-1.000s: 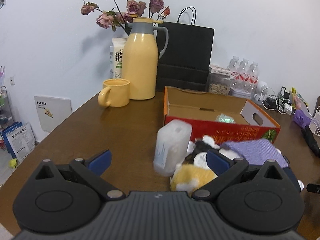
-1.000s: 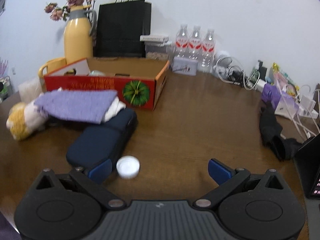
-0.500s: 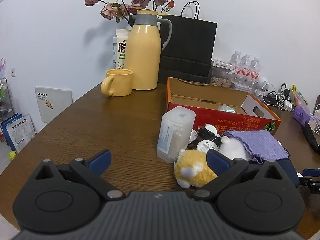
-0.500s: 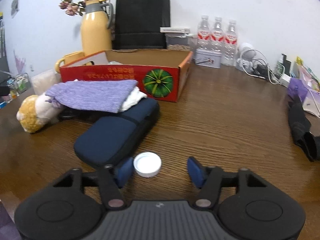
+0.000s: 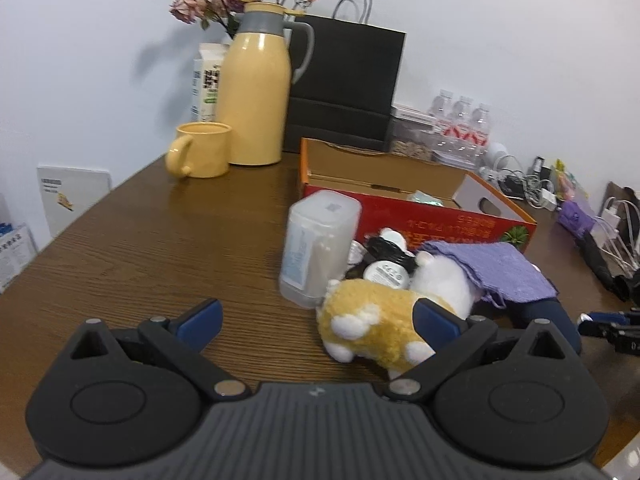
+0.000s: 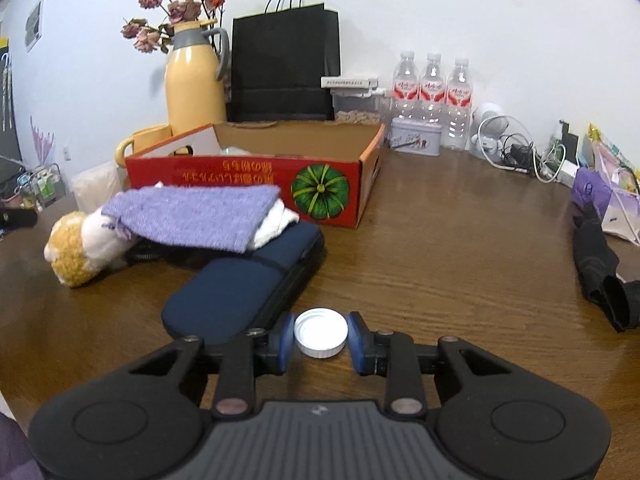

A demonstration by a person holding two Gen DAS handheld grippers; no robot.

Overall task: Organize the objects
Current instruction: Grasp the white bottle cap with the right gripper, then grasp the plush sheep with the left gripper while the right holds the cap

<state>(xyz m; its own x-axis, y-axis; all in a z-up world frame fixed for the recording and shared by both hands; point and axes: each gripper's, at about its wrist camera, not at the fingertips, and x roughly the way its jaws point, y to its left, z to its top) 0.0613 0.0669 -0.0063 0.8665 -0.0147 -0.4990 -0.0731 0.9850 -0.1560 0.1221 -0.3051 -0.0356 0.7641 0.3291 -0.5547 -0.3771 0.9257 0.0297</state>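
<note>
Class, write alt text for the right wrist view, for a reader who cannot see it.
The right tongs are closing around a white bottle cap lying on a brown wooden table, the cap between the blue pads. Just beyond lie a navy zip case, a purple cloth over a plush toy, and a red cardboard box.

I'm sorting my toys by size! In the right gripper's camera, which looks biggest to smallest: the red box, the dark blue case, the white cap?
1. red box
2. dark blue case
3. white cap, clearly smallest, though it lies nearest the camera.
</note>
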